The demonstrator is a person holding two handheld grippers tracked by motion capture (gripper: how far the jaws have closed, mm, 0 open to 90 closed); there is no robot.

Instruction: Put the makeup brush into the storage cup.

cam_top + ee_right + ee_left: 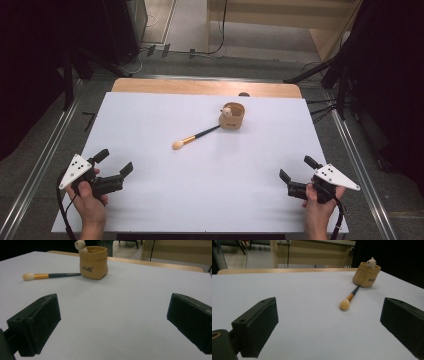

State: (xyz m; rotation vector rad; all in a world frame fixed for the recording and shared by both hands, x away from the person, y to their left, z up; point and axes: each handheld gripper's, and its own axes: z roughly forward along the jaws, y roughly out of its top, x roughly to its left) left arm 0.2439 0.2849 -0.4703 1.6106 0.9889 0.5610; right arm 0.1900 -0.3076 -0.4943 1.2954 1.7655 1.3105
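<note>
From the high view, the left gripper [114,162] sits at the near left of the white table [150,125], held in a hand [89,200], its two jaws spread apart with nothing between them. The right gripper [298,168] sits at the near right in the other hand [317,205], jaws likewise spread and empty. Well ahead of both, between them and nearer the far edge, stands a small tan pot [232,116] with a tiny pale figure [227,111] at its rim. A makeup brush [196,136] lies on the table, its handle end touching the pot's base and its pale head pointing back toward the left gripper.

In the left gripper view, the black jaws stand wide apart, released. The brush [350,297] lies ahead between them, head nearest, and the pot [366,275] is beyond it to the right, showing dark lettering too small to read and the figure [371,262] on its far rim.

In the right gripper view, the jaws are again wide and empty. The pot [93,263] stands far ahead above the left jaw, lettering facing the camera, figure [80,245] on its left rim. The brush [51,275] stretches leftward from the pot, showing its gold ferrule and dark handle side-on.
</note>
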